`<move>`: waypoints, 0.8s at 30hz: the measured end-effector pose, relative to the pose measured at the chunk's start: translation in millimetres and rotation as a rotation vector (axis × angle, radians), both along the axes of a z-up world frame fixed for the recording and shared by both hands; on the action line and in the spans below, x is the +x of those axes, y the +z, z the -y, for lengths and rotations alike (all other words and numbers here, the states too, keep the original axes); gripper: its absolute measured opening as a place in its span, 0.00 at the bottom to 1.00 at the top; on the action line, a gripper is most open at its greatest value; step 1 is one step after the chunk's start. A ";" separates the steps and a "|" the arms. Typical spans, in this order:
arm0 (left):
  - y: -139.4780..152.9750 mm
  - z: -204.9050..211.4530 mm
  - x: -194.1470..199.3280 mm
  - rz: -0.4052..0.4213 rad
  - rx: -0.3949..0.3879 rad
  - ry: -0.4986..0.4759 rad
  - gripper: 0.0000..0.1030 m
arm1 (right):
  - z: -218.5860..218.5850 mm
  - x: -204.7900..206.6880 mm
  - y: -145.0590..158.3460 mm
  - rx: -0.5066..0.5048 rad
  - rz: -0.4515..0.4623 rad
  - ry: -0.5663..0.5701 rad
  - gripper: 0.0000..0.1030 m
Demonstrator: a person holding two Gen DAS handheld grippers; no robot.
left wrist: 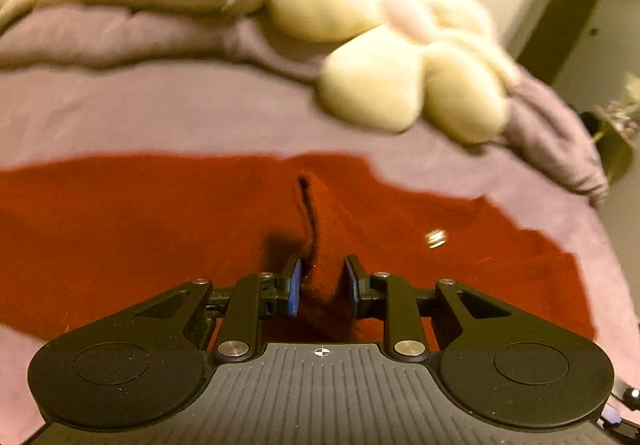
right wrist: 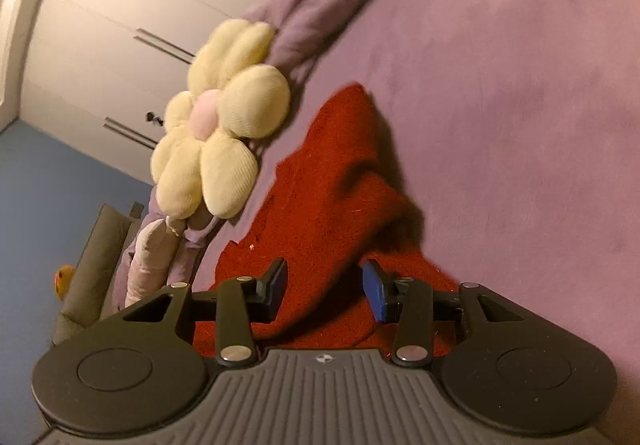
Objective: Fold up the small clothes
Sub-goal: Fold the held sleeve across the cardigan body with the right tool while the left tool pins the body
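Observation:
A red knit garment [left wrist: 160,229] lies spread on a purple bed cover [left wrist: 200,109]. My left gripper [left wrist: 323,285] is shut on a raised ridge of the red cloth, which stands up between the blue pads [left wrist: 295,287]. In the right wrist view the same red garment [right wrist: 332,185] is pulled up into a fold. My right gripper [right wrist: 324,287] holds a thick bunch of it between its blue pads [right wrist: 374,293], with the jaws still fairly wide apart.
A cream flower-shaped cushion [left wrist: 404,45] with a pink centre lies at the back of the bed, also in the right wrist view [right wrist: 216,121]. A rolled purple blanket [left wrist: 120,33] runs along the back. White wardrobe doors [right wrist: 120,25] stand beyond the bed.

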State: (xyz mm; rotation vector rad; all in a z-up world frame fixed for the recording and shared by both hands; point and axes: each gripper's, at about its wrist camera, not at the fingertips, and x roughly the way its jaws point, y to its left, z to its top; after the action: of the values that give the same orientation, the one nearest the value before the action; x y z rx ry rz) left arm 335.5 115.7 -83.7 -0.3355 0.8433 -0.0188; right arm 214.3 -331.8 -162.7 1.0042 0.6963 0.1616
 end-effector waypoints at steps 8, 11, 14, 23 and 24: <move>-34.6 -17.0 1.1 -0.046 -0.160 0.013 0.43 | -10.0 11.6 -29.7 0.084 -0.044 -0.126 0.37; -38.3 -14.1 8.2 -0.056 -0.135 0.026 0.28 | -13.4 17.3 -32.7 0.103 -0.039 -0.141 0.35; -34.7 -9.5 12.6 -0.031 -0.134 0.030 0.22 | -19.3 30.7 -33.6 0.082 -0.045 -0.141 0.16; -16.7 18.0 17.0 0.065 -0.050 -0.030 0.20 | -24.5 37.4 -12.3 -0.197 0.005 -0.208 0.09; -15.7 21.0 17.1 0.075 -0.027 -0.033 0.20 | -23.7 36.0 -16.1 -0.181 -0.004 -0.222 0.09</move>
State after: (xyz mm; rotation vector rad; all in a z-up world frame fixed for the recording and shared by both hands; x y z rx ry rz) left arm 352.6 94.7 -99.4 -0.3446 0.7745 -0.0728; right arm 250.3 -308.2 -178.8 0.9010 0.5874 -0.0962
